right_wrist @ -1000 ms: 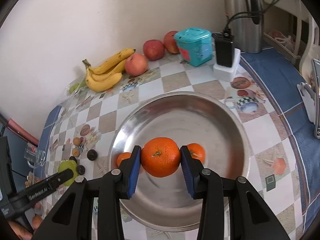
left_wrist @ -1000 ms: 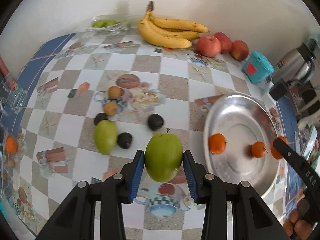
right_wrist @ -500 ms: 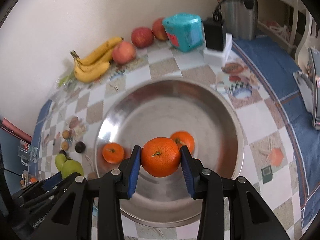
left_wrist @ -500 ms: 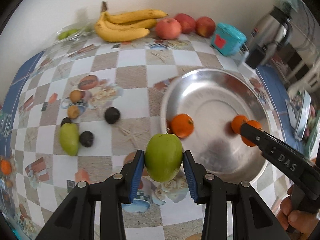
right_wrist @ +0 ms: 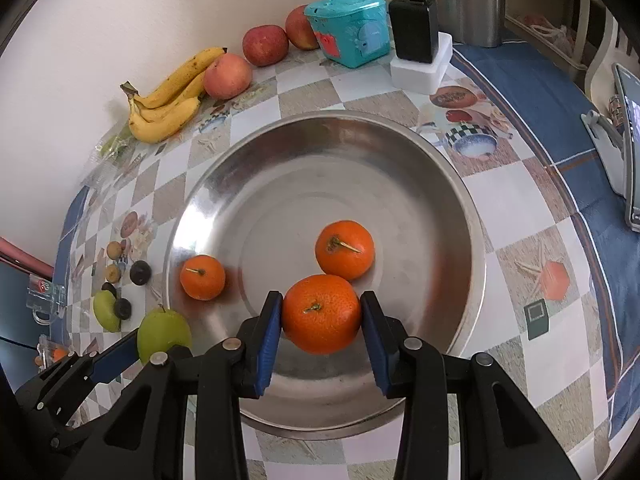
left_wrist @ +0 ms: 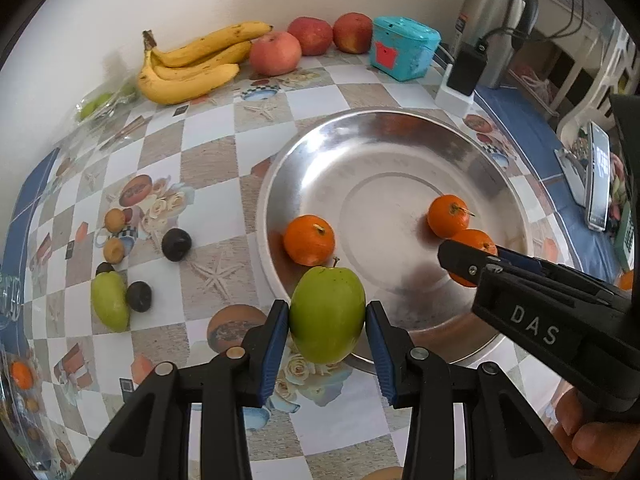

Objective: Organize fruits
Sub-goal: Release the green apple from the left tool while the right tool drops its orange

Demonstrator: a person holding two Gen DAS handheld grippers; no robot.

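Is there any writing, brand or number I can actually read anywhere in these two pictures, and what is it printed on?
"DAS": white letters on the black body of the right hand-held gripper, seen from the left wrist camera.
Red sticker on the teal box: its marks are too blurred to read.
Small label on the steel kettle: too small to read.
Phone screen at the right edge: unreadable.

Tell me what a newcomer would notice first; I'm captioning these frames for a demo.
A big steel bowl fills the middle of the checked table, with two oranges lying in it. Each gripper carries fruit: the right gripper clamps a third orange over the bowl, and the left gripper clamps a green apple at the bowl's near rim. Bananas and red apples line the wall.
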